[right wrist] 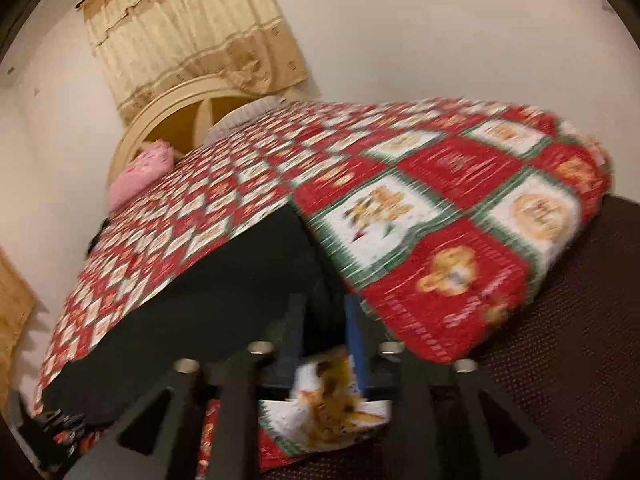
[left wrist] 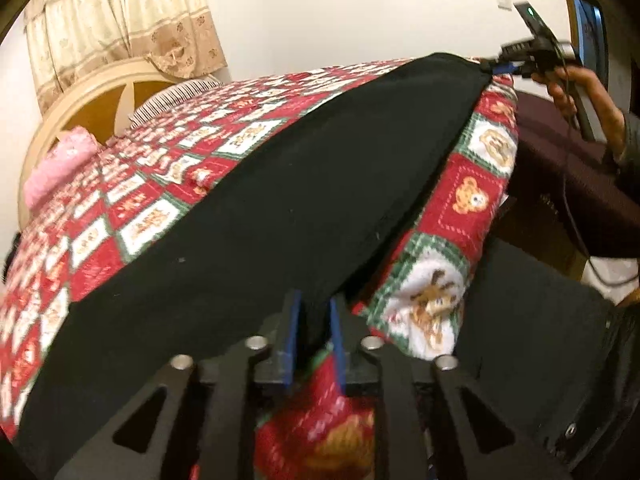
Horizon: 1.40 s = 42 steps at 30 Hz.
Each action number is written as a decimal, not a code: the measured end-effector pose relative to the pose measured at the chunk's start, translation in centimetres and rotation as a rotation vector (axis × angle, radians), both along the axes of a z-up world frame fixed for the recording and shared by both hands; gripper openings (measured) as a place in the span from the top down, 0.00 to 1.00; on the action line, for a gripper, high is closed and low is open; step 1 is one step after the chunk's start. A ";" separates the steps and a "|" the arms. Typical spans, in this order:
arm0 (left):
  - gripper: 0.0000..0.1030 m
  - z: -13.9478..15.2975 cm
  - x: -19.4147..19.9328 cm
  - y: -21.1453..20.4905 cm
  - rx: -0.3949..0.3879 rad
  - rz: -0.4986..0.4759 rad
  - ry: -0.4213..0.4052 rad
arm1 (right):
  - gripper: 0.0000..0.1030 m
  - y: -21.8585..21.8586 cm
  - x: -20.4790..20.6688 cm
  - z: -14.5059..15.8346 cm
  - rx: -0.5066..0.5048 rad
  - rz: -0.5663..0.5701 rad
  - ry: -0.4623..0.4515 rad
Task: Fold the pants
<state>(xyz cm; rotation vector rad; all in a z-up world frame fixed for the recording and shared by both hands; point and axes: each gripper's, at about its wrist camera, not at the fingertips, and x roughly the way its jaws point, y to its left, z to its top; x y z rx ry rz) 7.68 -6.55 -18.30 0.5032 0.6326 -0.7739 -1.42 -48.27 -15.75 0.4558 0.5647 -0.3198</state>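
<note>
Blue-padded fingers of the left gripper [left wrist: 314, 316] are pinched onto a bunched corner of the black pants [left wrist: 280, 184], the cloth filling the narrow gap between the pads. From that corner the garment stretches as one taut, dark band across the red, white and green teddy-bear quilt [left wrist: 468, 200], lying along the near edge of the bed and reaching the far corner, where the right gripper [left wrist: 494, 67] grasps its other end; the person's right hand [left wrist: 576, 92] holds that tool, with a cable trailing down from it. In the right wrist view, which is blurred, the right gripper's fingers are clamped on the dark fabric of the pants [right wrist: 200, 296], which runs away to the left along the quilt [right wrist: 460, 216] toward the left gripper [right wrist: 56, 428], dimly visible at the lower left edge. A corner of the quilt hangs over the bed's side, just beside the right gripper's fingers. At the head of the bed lie a pink pillow [left wrist: 56, 168] and a striped pillow [left wrist: 176, 98], against a cream arched headboard [left wrist: 100, 92]. A patterned beige curtain [left wrist: 120, 20] hangs on the wall behind.
</note>
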 end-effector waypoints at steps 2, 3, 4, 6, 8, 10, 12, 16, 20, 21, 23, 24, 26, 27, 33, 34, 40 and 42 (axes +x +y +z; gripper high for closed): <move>0.62 0.7 -0.7 1.4 -0.016 0.009 -0.028 | 0.62 0.4 -0.3 1.4 -0.078 -0.055 -0.012; 0.57 1.2 -0.8 2.2 -0.030 0.024 -0.046 | 0.62 0.5 -0.4 2.1 -0.099 -0.055 -0.031; 0.54 1.6 -0.7 2.8 -0.042 0.040 -0.060 | 0.62 0.8 -0.4 2.8 -0.109 -0.044 -0.056; 0.47 2.4 -0.2 4.2 -0.077 0.080 -0.074 | 0.62 1.4 0.4 3.9 -0.098 0.016 -0.096; 0.47 2.7 1.3 5.2 -0.117 0.131 -0.050 | 0.62 2.2 2.2 4.3 -0.055 0.111 -0.121; 0.47 2.3 2.7 5.8 -0.169 0.166 -0.003 | 0.62 2.8 4.2 4.3 -0.025 0.169 -0.146; 0.47 1.5 3.5 5.6 -0.164 0.185 0.024 | 0.62 2.9 6.9 3.3 0.031 0.213 -0.104; 0.46 -0.9 3.5 4.4 -0.068 0.174 0.033 | 0.62 0.6 10.1 -0.1 0.091 0.125 0.068; 0.45 -0.7 3.4 5.3 -0.095 0.168 0.064 | 0.62 0.7 9.8 0.2 0.081 0.145 0.057; 0.45 -0.6 3.2 5.5 -0.090 0.169 0.052 | 0.62 1.3 9.7 0.6 0.054 0.137 0.073; 0.45 -0.3 2.6 5.7 -0.077 0.174 0.019 | 0.62 2.7 9.4 1.3 0.004 0.117 0.101; 0.45 0.0 2.2 6.1 -0.073 0.184 -0.006 | 0.62 3.7 9.1 1.7 -0.014 0.126 0.100; 0.39 0.3 2.0 6.7 -0.090 0.199 -0.027 | 0.61 5.7 8.8 2.2 -0.039 0.175 0.079; 0.35 0.5 2.0 7.0 -0.106 0.212 -0.034 | 0.61 7.8 8.9 2.5 -0.050 0.221 0.065; 0.31 -0.1 3.2 8.1 -0.088 0.311 -0.040 | 0.61 21.9 9.5 1.9 -0.052 0.685 0.046; 0.31 -0.1 3.4 8.6 -0.100 0.328 -0.033 | 0.61 24.2 9.4 1.5 -0.057 0.768 0.053; 0.30 -0.7 4.7 10.6 -0.115 0.421 0.015 | 0.61 33.5 8.7 -2.3 -0.120 1.019 0.126; 0.22 -1.1 5.0 11.5 -0.149 0.450 0.042 | 0.61 34.0 9.4 -4.0 -0.103 1.024 0.176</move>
